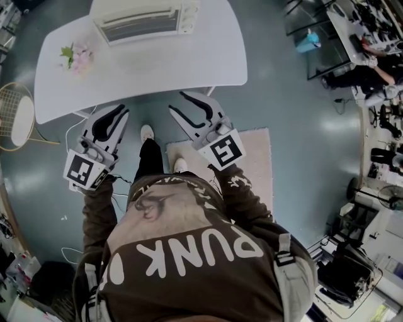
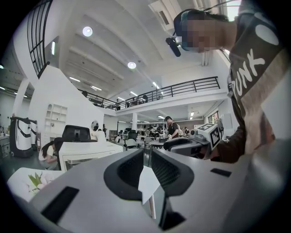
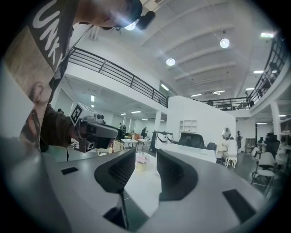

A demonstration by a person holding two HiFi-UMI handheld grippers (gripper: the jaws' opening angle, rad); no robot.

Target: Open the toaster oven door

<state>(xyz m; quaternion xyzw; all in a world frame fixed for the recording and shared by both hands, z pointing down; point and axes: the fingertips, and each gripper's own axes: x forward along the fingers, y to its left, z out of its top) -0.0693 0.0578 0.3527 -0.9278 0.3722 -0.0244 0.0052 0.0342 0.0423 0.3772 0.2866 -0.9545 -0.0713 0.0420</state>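
The white toaster oven point(image 1: 145, 19) stands at the far edge of the white table point(image 1: 189, 63), and its glass door looks closed. In the left gripper view the oven point(image 2: 86, 152) sits left of the jaws, across the table. Both grippers hover over the floor just short of the table's near edge, well away from the oven. My left gripper point(image 1: 123, 111) has only a narrow gap between its jaws, with nothing in it. My right gripper point(image 1: 177, 102) is open wider and also empty; its own view shows the table top through the gap point(image 3: 146, 152).
A small bunch of pink flowers point(image 1: 77, 55) stands on the table's left end. A gold wire chair point(image 1: 16, 116) is at the left, and a pale rug point(image 1: 252, 163) lies under my feet. Desks with seated people point(image 1: 371, 69) fill the right side.
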